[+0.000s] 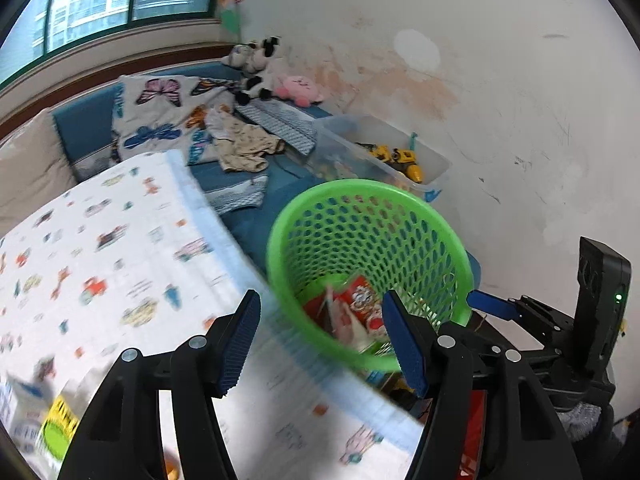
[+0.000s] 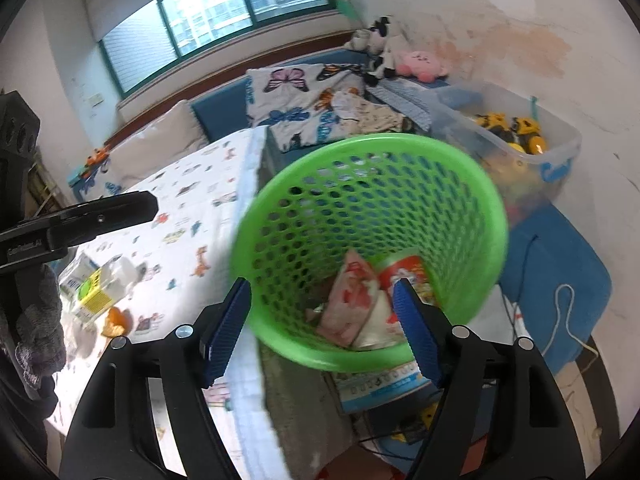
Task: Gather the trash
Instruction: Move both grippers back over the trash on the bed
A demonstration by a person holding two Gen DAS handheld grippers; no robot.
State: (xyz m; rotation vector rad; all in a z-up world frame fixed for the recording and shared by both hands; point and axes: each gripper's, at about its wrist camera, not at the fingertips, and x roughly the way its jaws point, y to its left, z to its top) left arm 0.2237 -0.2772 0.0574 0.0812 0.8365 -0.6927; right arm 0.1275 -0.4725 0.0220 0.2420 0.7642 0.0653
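In the left wrist view, the left gripper (image 1: 320,340) sat at the bottom centre with its jaws wide apart and nothing between them. The green basket (image 1: 460,256) filled the lower middle of the frame, just beyond the edge of the patterned bed sheet (image 1: 120,240), with red and white wrappers (image 1: 356,312) already lying inside. A blurred milk carton (image 1: 52,428) showed at the lower left corner, on the sheet. The blur made any aim risky; a hurried grab might have knocked the carton over.

In the right wrist view, the right gripper (image 2: 324,328) hung at the bottom centre, jaws likewise spread and empty, over the basket (image 2: 280,208). The carton (image 2: 92,284) and an orange peel (image 2: 116,320) lay at the left, uncollected. The basket appeared to stand off the bed's edge, so trash released short could have fallen beside it.
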